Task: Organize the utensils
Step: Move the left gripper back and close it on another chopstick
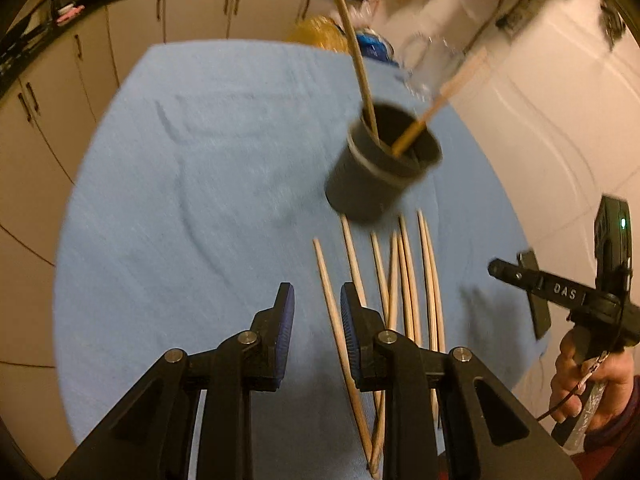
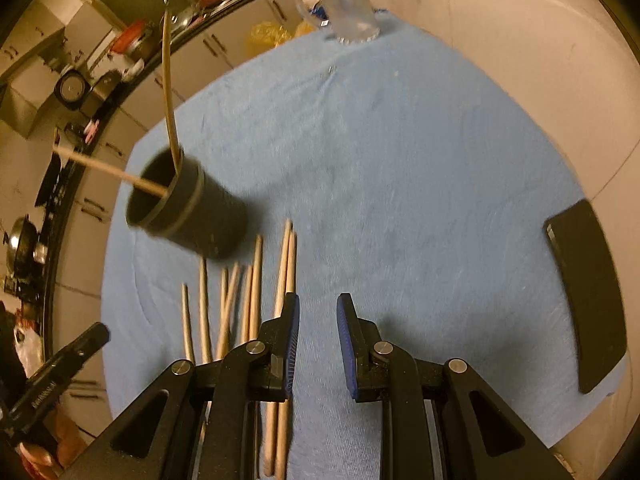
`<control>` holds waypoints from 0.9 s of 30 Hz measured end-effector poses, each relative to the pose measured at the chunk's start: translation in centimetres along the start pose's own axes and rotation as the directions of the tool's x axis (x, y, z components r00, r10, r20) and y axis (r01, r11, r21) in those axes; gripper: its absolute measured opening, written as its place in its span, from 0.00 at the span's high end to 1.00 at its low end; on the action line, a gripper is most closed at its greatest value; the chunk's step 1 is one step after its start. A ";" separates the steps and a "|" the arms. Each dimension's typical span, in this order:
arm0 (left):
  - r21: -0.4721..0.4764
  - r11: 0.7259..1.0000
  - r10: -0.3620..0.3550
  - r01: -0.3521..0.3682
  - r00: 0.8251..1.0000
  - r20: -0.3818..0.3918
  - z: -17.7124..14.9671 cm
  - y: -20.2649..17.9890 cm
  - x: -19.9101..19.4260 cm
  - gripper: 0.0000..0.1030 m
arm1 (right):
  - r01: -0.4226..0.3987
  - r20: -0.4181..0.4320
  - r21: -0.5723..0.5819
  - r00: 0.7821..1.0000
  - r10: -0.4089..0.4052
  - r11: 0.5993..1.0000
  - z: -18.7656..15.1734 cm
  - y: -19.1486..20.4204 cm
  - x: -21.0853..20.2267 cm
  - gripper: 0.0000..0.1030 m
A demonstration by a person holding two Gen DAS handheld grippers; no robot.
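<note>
Both hand-held grippers, left and right, gape empty; crossed chopsticks risk double pickup, nudging cup.

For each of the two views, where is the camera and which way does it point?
Left wrist: behind the open left gripper, looking down over loose chopsticks toward the dark cup; right hand visible.
Right wrist: behind the open right gripper, facing bare blue cloth; black phone at right.
Shared: cup, chopsticks, cloth.

Pale cabinets under a dark countertop — plain wall opposite, warm light.
</note>
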State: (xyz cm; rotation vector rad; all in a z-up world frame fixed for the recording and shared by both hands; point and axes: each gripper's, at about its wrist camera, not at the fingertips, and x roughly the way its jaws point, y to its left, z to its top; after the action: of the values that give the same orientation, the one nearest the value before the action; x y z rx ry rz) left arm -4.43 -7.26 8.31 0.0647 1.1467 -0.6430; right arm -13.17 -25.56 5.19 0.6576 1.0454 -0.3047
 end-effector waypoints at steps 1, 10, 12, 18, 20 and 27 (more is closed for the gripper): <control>0.006 1.000 -0.006 0.006 1.000 -0.010 -0.4 -0.4 0.4 0.78 | 0.004 -0.007 -0.008 1.000 -0.004 1.000 -0.3 0.0 0.3 0.80; 0.022 1.000 0.009 -0.008 0.998 -0.055 -2.3 -0.9 2.4 0.74 | 0.011 -0.051 -0.067 0.999 -0.014 0.998 -2.1 1.4 2.3 0.80; 0.006 1.000 0.010 -0.010 0.998 -0.068 -2.3 -0.6 2.9 0.73 | 0.016 -0.057 -0.074 0.998 -0.021 0.997 -2.1 1.6 2.9 0.80; -0.005 1.000 0.012 -0.012 0.997 -0.078 -2.3 -0.4 3.4 0.74 | 0.026 -0.080 -0.108 0.996 -0.035 0.994 -1.8 3.0 4.9 0.80; -0.005 1.000 0.014 -0.015 0.997 -0.079 -2.4 -0.4 3.4 0.73 | 0.028 -0.086 -0.111 0.996 -0.037 0.993 -1.6 3.1 5.4 0.80; -0.020 1.000 0.014 -0.015 0.997 -0.081 -1.9 0.0 3.7 0.73 | 0.063 -0.096 -0.129 0.993 -0.076 0.990 -0.9 3.6 6.5 0.82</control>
State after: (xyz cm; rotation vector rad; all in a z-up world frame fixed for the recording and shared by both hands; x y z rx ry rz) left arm -5.09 -8.21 4.28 0.0817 1.2298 -0.6199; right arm -8.70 -21.74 0.47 0.5278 1.1758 -0.2658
